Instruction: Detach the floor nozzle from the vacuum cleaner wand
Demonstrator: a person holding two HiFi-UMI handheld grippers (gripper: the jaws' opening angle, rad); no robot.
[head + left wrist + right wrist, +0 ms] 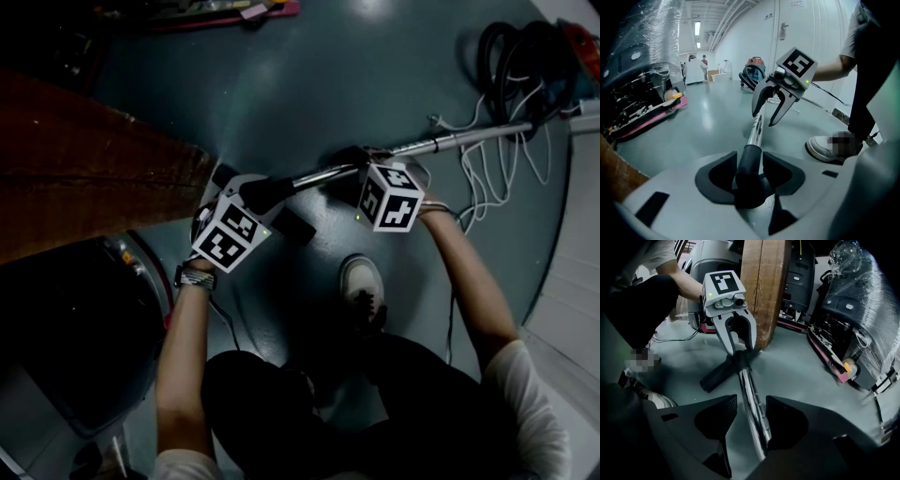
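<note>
Bracing both sides matters: our left gripper (750,174) straddles the neck (749,161) of the floor nozzle (723,372) at the wand's (752,399) end, jaws apart, unclamped. Our right gripper (746,417) straddles the wand further along, likewise released. We should clamp both, then pull straight along the wand.

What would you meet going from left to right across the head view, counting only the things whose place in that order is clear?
Wooden board → left gripper → right gripper → black hose coil → red vacuum cleaner.
</note>
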